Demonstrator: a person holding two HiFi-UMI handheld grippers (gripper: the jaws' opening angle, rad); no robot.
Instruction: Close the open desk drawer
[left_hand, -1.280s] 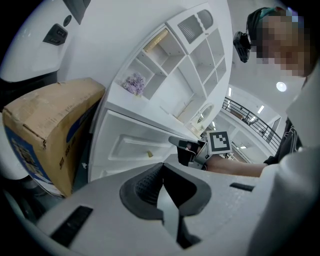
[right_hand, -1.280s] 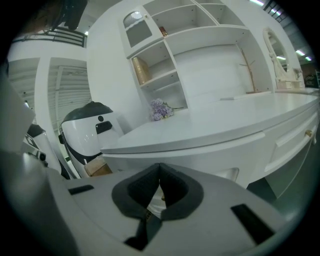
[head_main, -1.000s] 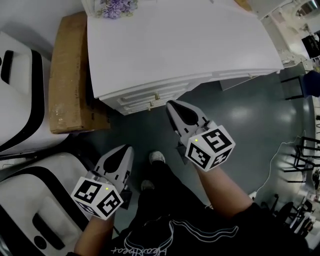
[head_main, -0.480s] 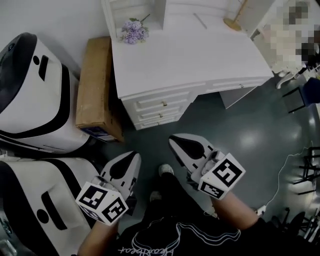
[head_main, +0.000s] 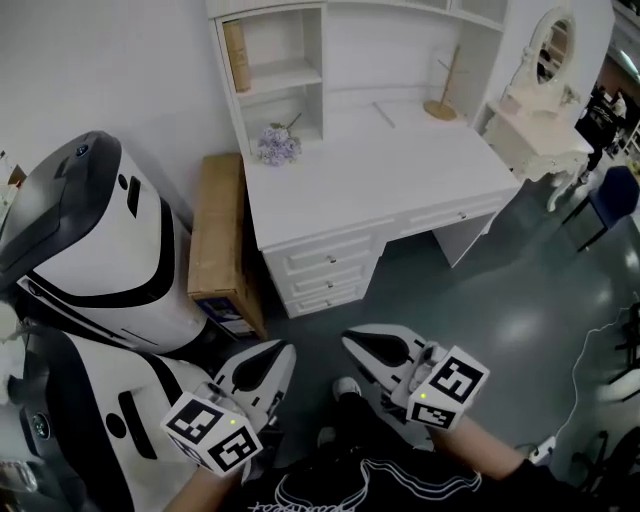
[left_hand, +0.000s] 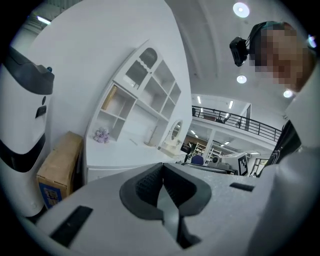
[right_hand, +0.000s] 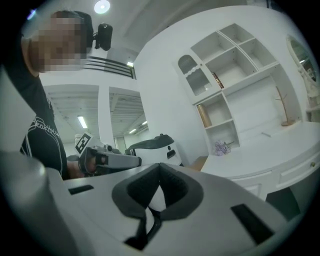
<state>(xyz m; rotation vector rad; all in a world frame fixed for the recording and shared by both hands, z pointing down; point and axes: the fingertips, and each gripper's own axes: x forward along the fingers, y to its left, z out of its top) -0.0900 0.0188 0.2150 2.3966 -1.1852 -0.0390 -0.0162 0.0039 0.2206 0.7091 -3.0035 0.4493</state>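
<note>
Left gripper (head_main: 280, 352), right gripper (head_main: 355, 342): two, both pressed closed, nothing held.
Desk (head_main: 380, 180): one, at 12 o'clock.
Drawers (head_main: 322, 272): three counted, stacked.

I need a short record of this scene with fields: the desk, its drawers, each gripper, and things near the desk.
desk: white desk with a shelf unit on top
drawers: drawer fronts all look flush; none visibly open
left gripper: jaws together, empty, apart from the desk
right gripper: jaws together, empty, apart from the desk
on desk: purple flowers
beside desk: cardboard box
</note>
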